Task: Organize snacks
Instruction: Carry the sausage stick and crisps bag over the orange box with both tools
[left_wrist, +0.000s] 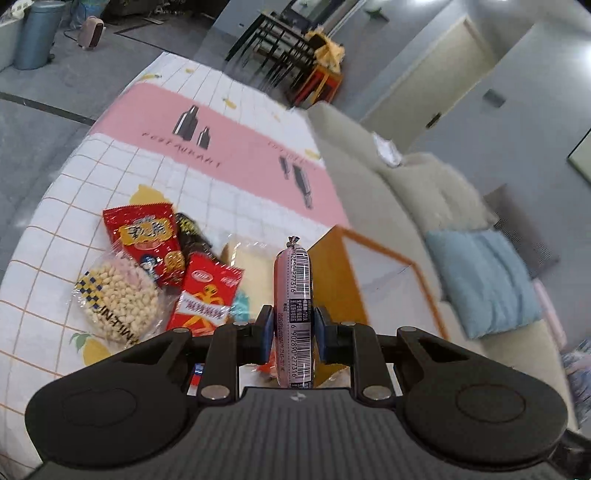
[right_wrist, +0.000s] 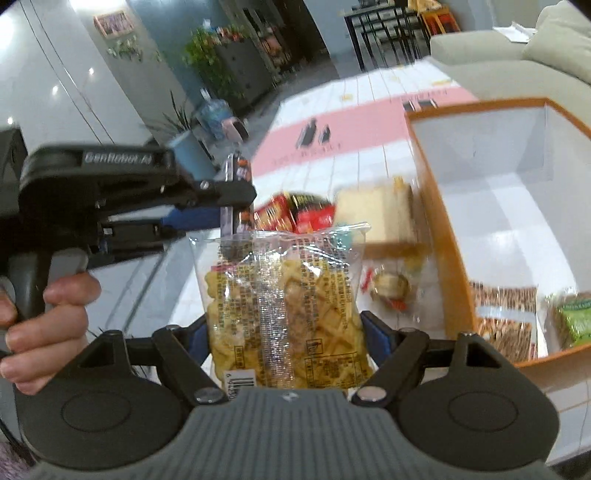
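Left gripper (left_wrist: 293, 328) was closed narrowly on a sausage (left_wrist: 293, 291), blue pads pressing its sides at lower centre of the left wrist view. The sausage was a slim pink tube in clear film, held upright, with a white barcode label running its length and a crimped knot at the top end. It was clear of the table.

Right gripper (right_wrist: 286, 332) stood wide, its blue pads against both sides of a chip bag (right_wrist: 284, 310) at centre of the right wrist view. The bag was clear plastic, printed with dark text and a barcode at the lower edge, filled with pale yellow wavy pieces; the top seal stood up, crinkled. It was held above the table.

In the right wrist view the left gripper (right_wrist: 236, 206) appeared at middle left, seen side-on, with a hand (right_wrist: 48, 325) around its handle at lower left.

A pile of snacks lay on the table (left_wrist: 122, 177), which carried a white grid cloth with a pink band: a red packet (left_wrist: 147, 247), a round puffed cake (left_wrist: 118, 299) in clear wrap, a second red packet (left_wrist: 207, 299), and a pale bread slice (right_wrist: 376, 218) in film.

The box (right_wrist: 443, 236), orange-rimmed with white inside, sat at right of the right wrist view, just beside the pile. It held a brown-patterned packet (right_wrist: 506, 317) and a green packet (right_wrist: 572, 317) at its near end.
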